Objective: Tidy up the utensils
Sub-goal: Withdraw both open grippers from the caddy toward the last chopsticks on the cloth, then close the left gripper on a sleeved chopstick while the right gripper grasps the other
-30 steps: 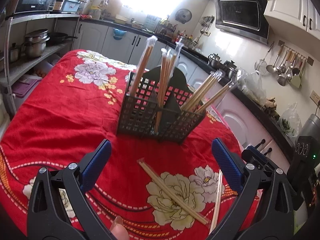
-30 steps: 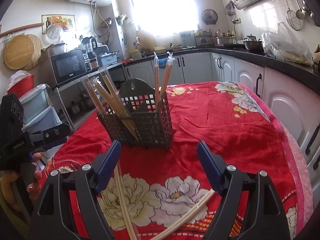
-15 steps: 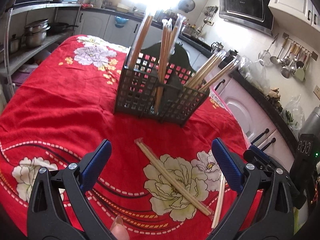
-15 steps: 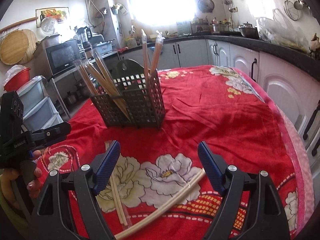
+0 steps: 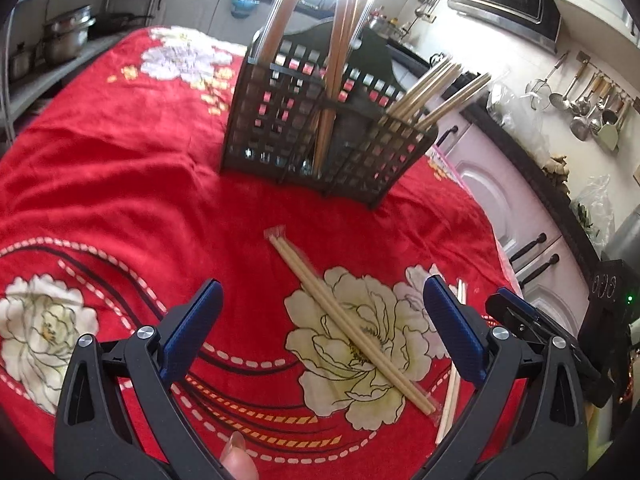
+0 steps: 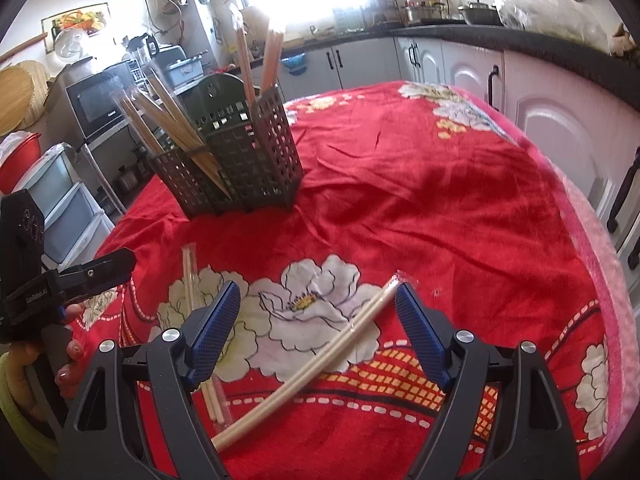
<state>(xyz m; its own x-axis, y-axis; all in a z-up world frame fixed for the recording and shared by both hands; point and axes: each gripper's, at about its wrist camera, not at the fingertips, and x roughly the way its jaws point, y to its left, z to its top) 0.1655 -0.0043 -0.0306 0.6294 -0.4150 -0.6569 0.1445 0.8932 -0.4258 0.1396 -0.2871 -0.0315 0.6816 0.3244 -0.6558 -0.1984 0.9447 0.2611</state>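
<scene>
A dark slotted utensil holder point(image 5: 320, 136) point(image 6: 240, 160) stands on the red flowered tablecloth point(image 5: 120, 184) point(image 6: 420, 184) with several wrapped chopstick pairs upright in it. One wrapped pair of chopsticks point(image 5: 348, 322) lies flat on a white flower, between and just ahead of my open left gripper point(image 5: 322, 332). A second wrapped pair point(image 6: 316, 364) lies slanted under my open right gripper point(image 6: 318, 326); in the left wrist view it shows past the right finger point(image 5: 450, 396). The first pair shows again at the right gripper's left finger point(image 6: 190, 280). Nothing is held.
The left gripper's body and a hand point(image 6: 44, 312) show at the left edge of the right wrist view. The right gripper's body point(image 5: 536, 328) sits close to the left one. White cabinets point(image 6: 540, 120) run past the table's right edge. Shelves with pots point(image 5: 60, 40) stand left.
Both grippers have sunk towards the table and tilted further down. The holder has slid up in both views and the lying chopsticks now sit between the fingers.
</scene>
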